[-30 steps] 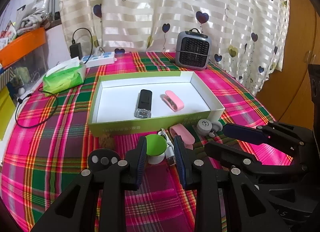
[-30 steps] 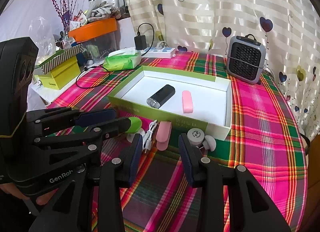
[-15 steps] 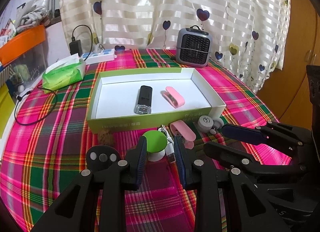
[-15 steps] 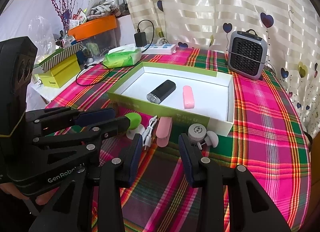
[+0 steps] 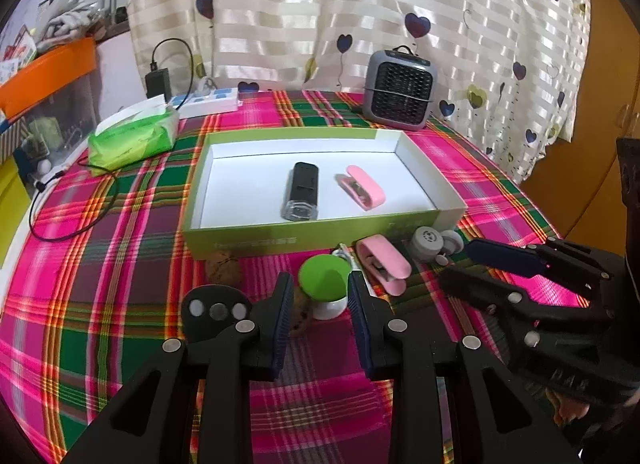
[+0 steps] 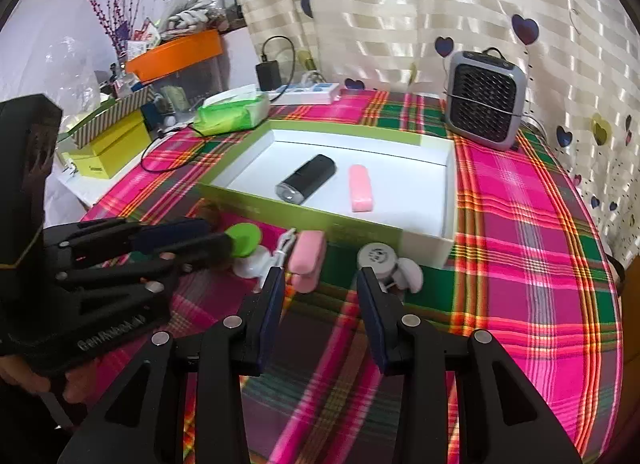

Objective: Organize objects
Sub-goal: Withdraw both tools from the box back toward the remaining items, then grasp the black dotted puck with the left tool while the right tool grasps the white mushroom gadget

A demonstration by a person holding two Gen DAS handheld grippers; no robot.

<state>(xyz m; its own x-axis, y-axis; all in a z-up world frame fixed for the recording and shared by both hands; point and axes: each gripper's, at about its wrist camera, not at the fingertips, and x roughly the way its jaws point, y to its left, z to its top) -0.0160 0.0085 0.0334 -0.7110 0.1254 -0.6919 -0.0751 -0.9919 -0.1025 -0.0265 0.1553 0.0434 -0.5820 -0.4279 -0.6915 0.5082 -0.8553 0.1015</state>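
Nearest to me, my left gripper [image 5: 318, 304] is released, its jaws standing apart on either side of the green-capped object [image 5: 323, 288], which sits on the plaid tablecloth [image 5: 100, 264] between the pads but, as far as I can tell, untouched by them. My right gripper [image 6: 320, 304] is likewise released and holds nothing; it hangs just short of the pink clip [image 6: 307, 258] and the grey round device [image 6: 378, 258]. A white cable [image 6: 285, 246] lies beside the pink clip, between it and the green-capped object. Just beyond this row stands the green tray [image 5: 312, 242], already holding a black flashlight [image 5: 302, 190] and a second pink clip [image 5: 362, 186]. Farther back are the tissue pack [image 5: 134, 138] at left and the small heater [image 5: 400, 90] at right. My concerns: the rounded green cap could slip or topple if the pads close too high on it; the cable could snag on a finger; and the two grippers work close together, so a careless swing could make them collide.
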